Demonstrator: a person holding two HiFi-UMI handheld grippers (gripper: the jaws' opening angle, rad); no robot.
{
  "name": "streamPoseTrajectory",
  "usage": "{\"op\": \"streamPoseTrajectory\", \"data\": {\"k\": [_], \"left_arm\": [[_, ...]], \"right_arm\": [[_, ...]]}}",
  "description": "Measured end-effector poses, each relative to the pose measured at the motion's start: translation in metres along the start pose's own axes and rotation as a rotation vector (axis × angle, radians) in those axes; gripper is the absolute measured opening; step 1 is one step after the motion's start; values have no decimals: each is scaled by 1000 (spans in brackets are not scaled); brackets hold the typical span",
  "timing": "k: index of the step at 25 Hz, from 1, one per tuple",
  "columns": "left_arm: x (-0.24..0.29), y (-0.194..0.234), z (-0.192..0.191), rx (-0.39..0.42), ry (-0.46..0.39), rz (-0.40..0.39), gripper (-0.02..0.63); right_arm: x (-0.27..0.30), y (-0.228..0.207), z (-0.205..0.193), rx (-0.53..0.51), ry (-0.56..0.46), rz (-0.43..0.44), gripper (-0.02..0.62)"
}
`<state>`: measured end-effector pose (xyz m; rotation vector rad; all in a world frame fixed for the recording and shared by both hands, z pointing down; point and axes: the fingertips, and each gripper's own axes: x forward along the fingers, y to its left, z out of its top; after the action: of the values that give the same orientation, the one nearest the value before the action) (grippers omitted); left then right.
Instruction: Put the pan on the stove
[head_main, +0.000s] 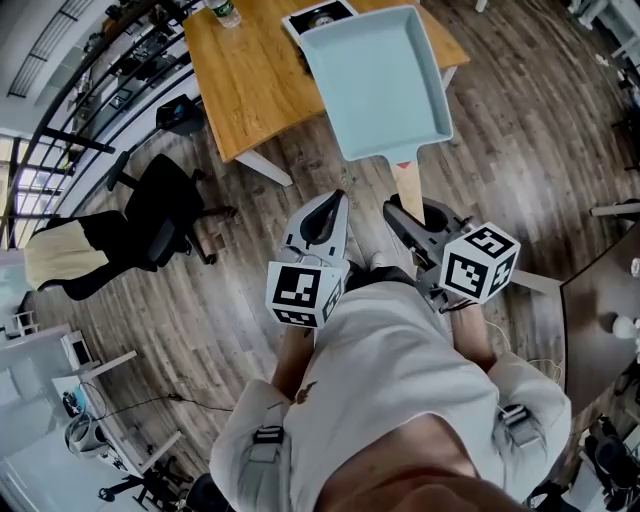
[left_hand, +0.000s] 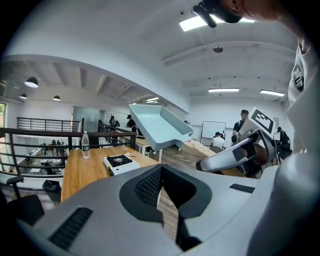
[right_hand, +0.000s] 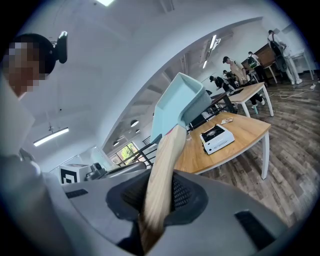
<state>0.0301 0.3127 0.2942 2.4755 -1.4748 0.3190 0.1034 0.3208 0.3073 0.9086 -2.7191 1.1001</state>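
Observation:
A pale blue square pan (head_main: 378, 80) hangs in the air over the near end of the wooden table (head_main: 250, 80). Its wooden handle (head_main: 407, 185) runs back into my right gripper (head_main: 412, 215), which is shut on it. In the right gripper view the handle (right_hand: 162, 175) lies clamped between the jaws and the pan (right_hand: 180, 105) tilts up beyond. The white single-burner stove (head_main: 318, 17) sits on the table's far side, partly hidden behind the pan; it shows whole in the left gripper view (left_hand: 120, 162). My left gripper (head_main: 325, 215) hangs beside the right one, shut and holding nothing.
A water bottle (head_main: 226, 12) stands on the table's far left. A black office chair (head_main: 160, 210) is on the wood floor to the left. Other desks and several people fill the room's far end (left_hand: 242, 122). A dark table edge (head_main: 600, 300) is at right.

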Motion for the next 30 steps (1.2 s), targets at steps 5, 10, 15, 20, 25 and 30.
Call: {"op": "streamPoseTrajectory", "data": {"k": [5, 10, 15, 20, 25, 30], "left_arm": [[16, 20, 4, -5, 0, 6, 20], [36, 45, 9, -7, -3, -7, 20], [60, 76, 16, -2, -9, -33, 20], [81, 106, 25, -9, -7, -69, 20], [98, 130, 34, -7, -5, -100, 20], [112, 154, 42, -3, -5, -122, 20]], "right_arm": [[19, -11, 14, -1, 2, -1, 78], [45, -22, 29, -5, -2, -11, 78], [75, -36, 43, 0, 1, -50, 78], [104, -43, 60, 4, -2, -82, 78], [128, -49, 78, 5, -18, -108, 78], [148, -58, 93, 5, -30, -141, 78]]}}
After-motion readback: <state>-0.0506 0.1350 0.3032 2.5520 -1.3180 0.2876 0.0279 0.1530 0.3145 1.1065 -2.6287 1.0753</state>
